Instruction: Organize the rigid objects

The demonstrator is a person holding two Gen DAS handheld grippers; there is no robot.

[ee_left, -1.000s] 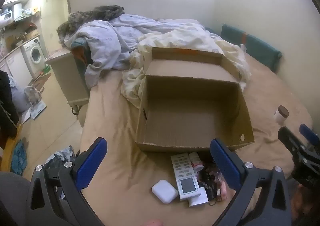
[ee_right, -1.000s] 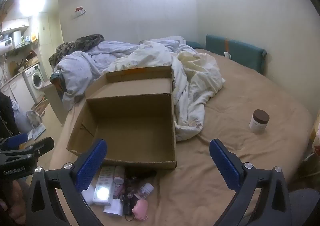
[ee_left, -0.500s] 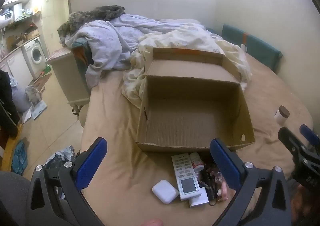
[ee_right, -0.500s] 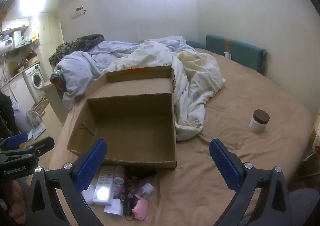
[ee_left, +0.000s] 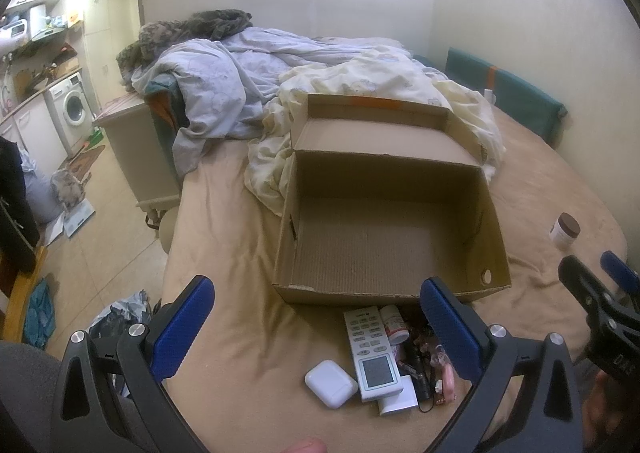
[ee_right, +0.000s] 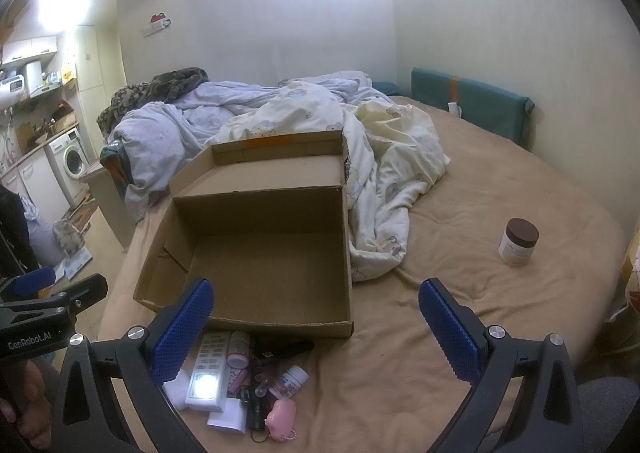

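An open, empty cardboard box (ee_left: 384, 287) sits on the tan bed; it also shows in the right wrist view (ee_right: 244, 323). In front of it lies a pile of small items: a white remote (ee_left: 372, 353), a white earbud case (ee_left: 330, 383), a small red-labelled bottle (ee_left: 394, 329), a pink charm (ee_right: 281, 418) and a small pill bottle (ee_right: 291, 379). A brown-lidded jar (ee_right: 518, 241) stands apart on the right. My left gripper (ee_left: 316, 317) is open and empty above the pile. My right gripper (ee_right: 316, 317) is open and empty.
Crumpled duvets (ee_left: 320, 73) lie behind the box. A teal cushion (ee_right: 472, 109) lines the far wall. The bed's left edge drops to the floor, with a bedside cabinet (ee_left: 136, 149) and a washing machine (ee_left: 70, 109) beyond.
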